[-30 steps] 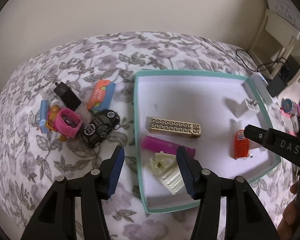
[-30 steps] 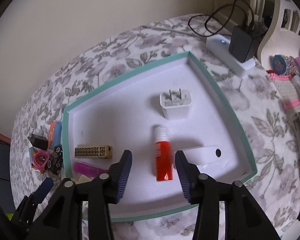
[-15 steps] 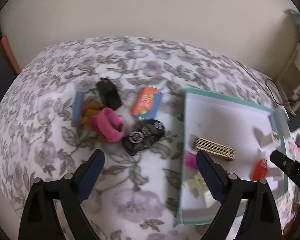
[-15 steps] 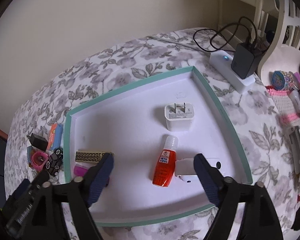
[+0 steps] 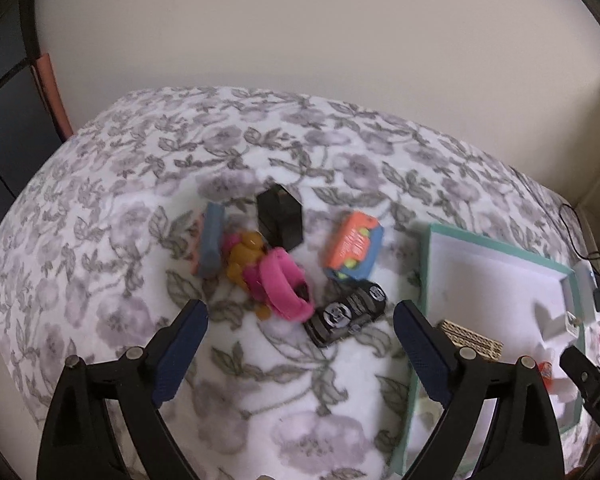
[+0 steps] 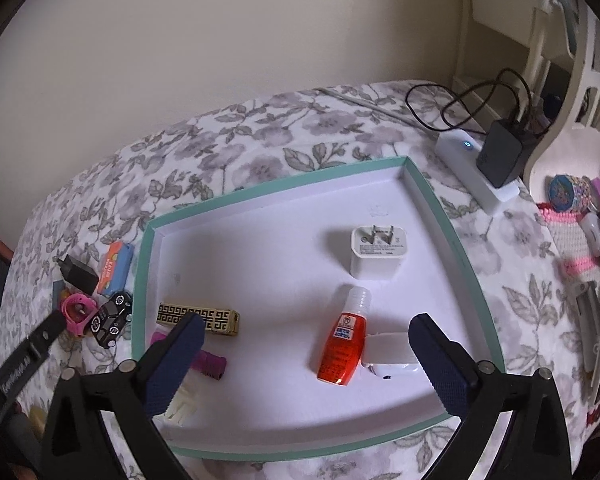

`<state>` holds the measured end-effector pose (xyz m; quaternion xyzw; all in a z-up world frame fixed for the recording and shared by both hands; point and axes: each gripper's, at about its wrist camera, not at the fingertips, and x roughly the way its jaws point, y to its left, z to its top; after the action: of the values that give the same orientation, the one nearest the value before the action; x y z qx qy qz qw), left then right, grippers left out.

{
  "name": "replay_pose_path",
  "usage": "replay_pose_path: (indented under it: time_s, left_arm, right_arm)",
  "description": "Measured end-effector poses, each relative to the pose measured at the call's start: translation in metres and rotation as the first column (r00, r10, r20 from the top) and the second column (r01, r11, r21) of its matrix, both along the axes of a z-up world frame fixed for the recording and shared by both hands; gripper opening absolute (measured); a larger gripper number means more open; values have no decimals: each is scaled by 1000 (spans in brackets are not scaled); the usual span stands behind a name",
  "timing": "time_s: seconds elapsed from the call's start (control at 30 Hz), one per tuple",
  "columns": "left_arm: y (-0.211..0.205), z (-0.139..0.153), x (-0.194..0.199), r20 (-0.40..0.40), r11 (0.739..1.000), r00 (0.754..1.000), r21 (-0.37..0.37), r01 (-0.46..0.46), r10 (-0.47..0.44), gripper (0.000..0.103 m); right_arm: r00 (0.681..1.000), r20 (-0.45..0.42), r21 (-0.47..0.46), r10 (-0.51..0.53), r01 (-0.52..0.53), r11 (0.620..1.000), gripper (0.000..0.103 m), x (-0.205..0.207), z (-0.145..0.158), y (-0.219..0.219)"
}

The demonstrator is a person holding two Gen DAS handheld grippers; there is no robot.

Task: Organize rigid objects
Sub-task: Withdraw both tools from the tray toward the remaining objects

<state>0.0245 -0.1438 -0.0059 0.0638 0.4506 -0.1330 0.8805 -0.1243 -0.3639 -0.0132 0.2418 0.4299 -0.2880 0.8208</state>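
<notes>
My left gripper is open and empty above the floral bed cover, just short of a cluster of loose items: a black toy car, a pink toy watch, a black charger, an orange and blue box and a blue bar. My right gripper is open and empty over the teal-rimmed white tray. The tray holds a white plug adapter, a red glue bottle, a gold patterned box, a purple item and a white item.
A white power strip with a black adapter and cable lies beyond the tray's far right corner. Pink knitted items and small clutter sit at the right edge. A wall runs behind the bed. The tray's left rim also shows in the left wrist view.
Both grippers have opened wide. My left gripper has swung left, from the tray's front edge to the cluster of loose items. My right gripper has drawn back slightly from the red bottle.
</notes>
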Motion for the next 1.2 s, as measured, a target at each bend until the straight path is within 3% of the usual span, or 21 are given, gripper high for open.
replay_pose_path:
  time_s: [0.17,0.27,0.4,0.63,0.93,1.2]
  left_arm:
    - [13,8,12,35,997,997,-44,-71,72,94]
    - [13,10,16,65,994,992,-19,-106,107,94]
    - [10,12,28,37,990,990,-18,-139,140,94]
    - [4,-2,43,-11,978,978,-16,-208,208,94]
    - [19,-3,67,-47,977,979,-68,-202,199,94]
    - [55,14,84,-52,982,982,-53,-184,181,94]
  right_arm:
    - [999,32,-36,36,-35,999,103,9,4,7]
    - [996,58,-84,65,-60,995,103,15,10,14]
    - [987,137,-147,78,-58,987,103,21,15,20]
    - [990,92,-71,107,-101,992,103,43,2,15]
    - [987,38,-35,159,-158,987,103,74,-13,18]
    - [967,107,8,233,-235,972,103,102,2,41]
